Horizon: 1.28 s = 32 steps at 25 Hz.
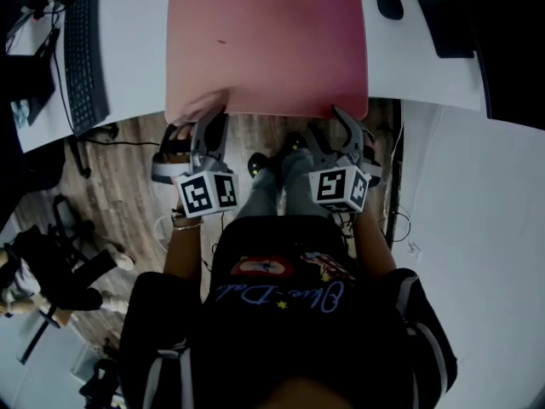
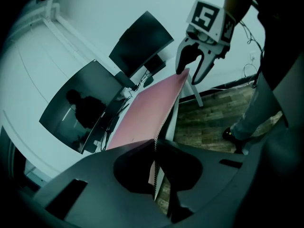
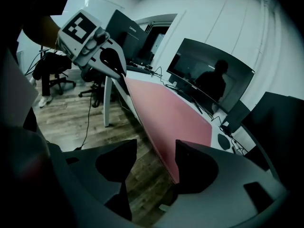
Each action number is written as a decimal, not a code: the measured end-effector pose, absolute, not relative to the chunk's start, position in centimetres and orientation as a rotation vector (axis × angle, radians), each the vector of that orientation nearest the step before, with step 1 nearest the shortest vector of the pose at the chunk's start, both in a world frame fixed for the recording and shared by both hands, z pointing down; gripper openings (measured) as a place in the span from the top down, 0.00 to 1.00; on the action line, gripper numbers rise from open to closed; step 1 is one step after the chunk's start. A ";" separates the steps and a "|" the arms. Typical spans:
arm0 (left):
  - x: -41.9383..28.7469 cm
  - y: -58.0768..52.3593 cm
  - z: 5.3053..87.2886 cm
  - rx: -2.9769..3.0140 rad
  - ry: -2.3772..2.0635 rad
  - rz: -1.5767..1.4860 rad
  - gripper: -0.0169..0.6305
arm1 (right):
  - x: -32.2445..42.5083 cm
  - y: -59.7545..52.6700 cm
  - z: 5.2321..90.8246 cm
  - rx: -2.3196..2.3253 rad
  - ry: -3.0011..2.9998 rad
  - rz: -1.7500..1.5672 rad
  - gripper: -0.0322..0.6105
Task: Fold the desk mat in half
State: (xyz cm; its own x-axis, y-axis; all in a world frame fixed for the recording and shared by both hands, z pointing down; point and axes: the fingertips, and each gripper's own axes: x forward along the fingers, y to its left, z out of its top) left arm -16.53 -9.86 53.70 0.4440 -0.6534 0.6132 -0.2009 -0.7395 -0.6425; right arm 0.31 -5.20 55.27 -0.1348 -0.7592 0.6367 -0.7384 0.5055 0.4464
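White table (image 1: 145,58) carries a thin pink rectangular desk mat (image 1: 268,41), stretching ahead of the left claw (image 1: 211,119), which clenches its near corner; right claw (image 1: 345,119) stands released astride the other. Mat probably light, limp: grip corners.

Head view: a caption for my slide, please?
Left gripper shut on pink desk mat, near edge; right gripper open around it.

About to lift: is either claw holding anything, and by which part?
Left claw grips the mat's near left corner. Right claw, open around the near right corner, holds nothing.
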 end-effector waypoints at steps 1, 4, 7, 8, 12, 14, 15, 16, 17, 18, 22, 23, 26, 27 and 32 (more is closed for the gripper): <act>-16.5 -10.0 53.4 -2.225 0.716 -1.235 0.95 | 0.3 -5.5 55.4 1.244 -1.868 -0.033 0.58; -16.5 -10.4 52.4 -2.241 0.710 -1.203 0.95 | 0.3 -6.1 55.8 1.230 -1.835 -0.035 0.58; -16.3 -10.7 51.7 -2.255 0.693 -1.180 0.95 | 0.6 -6.8 55.2 1.248 -1.814 -0.046 0.65; -16.2 -10.8 51.5 -2.259 0.686 -1.173 0.95 | 0.8 -7.2 54.7 1.267 -1.809 -0.059 0.75; -16.2 -11.7 50.7 -2.272 0.692 -1.145 0.95 | 1.2 -8.4 52.4 1.319 -1.791 -0.107 0.86; -16.1 -12.5 50.3 -2.287 0.705 -1.129 0.95 | 1.3 -9.2 51.4 1.328 -1.782 -0.130 0.86; -16.1 -12.9 50.1 -2.293 0.710 -1.123 0.95 | 1.4 -9.7 51.0 1.331 -1.778 -0.143 0.86; -16.0 -13.4 50.0 -2.295 0.715 -1.117 0.95 | 1.5 -10.2 50.7 1.332 -1.774 -0.156 0.87; -16.0 -13.9 49.8 -2.292 0.719 -1.113 0.95 | 1.5 -10.8 50.3 1.330 -1.769 -0.172 0.87; -15.9 -14.4 49.6 -2.286 0.726 -1.110 0.95 | 1.6 -11.5 50.0 1.326 -1.764 -0.191 0.87; -15.4 -16.9 48.9 -2.257 0.767 -1.110 0.95 | 2.0 -14.2 48.7 1.332 -1.778 -0.245 0.87; -15.3 -17.5 48.7 -2.251 0.776 -1.113 0.95 | 2.1 -14.8 48.4 1.339 -1.793 -0.242 0.87; -15.0 -19.5 48.1 -2.239 0.801 -1.121 0.95 | 2.5 -17.1 47.6 1.342 -1.823 -0.238 0.87; -14.8 -20.2 47.9 -2.234 0.812 -1.122 0.95 | 2.6 -17.9 47.4 1.339 -1.835 -0.239 0.87; -14.3 -24.4 46.9 -2.229 0.872 -1.128 0.95 | 3.2 -22.3 46.4 1.318 -1.908 -0.197 0.87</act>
